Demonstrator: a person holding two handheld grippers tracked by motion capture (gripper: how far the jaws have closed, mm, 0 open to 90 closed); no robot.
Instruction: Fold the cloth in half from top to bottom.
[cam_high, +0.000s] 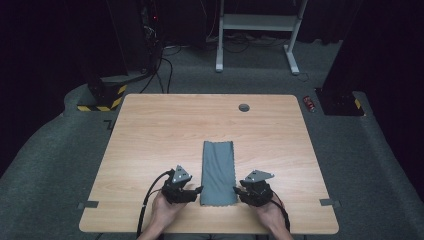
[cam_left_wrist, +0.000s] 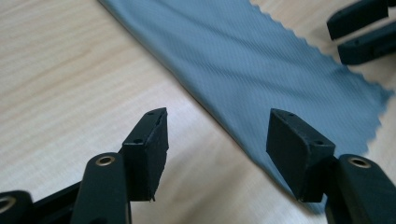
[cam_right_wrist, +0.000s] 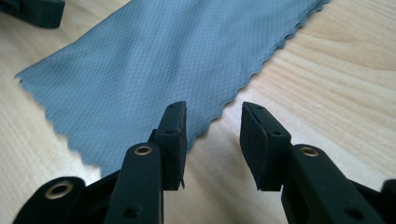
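Observation:
A grey-blue cloth (cam_high: 218, 172) folded into a long strip lies flat on the wooden table (cam_high: 150, 130), running away from the person. My left gripper (cam_high: 196, 192) rests just left of the cloth's near end, open, its jaws straddling the cloth's straight folded edge (cam_left_wrist: 219, 126). My right gripper (cam_high: 238, 191) sits just right of the near end, open with a narrower gap, over the zigzag-cut edge (cam_right_wrist: 212, 123). Neither gripper holds the cloth (cam_left_wrist: 261, 60) (cam_right_wrist: 135, 70). In the left gripper view the tips of the right gripper (cam_left_wrist: 362, 32) show at the top right.
A small grey grommet (cam_high: 244, 107) sits in the table near its far edge. Grey tape tabs (cam_high: 88, 204) (cam_high: 329, 202) mark the near corners. Beyond the table stand a white desk frame (cam_high: 257, 30) and black posts on carpet; a red can (cam_high: 309, 103) lies there.

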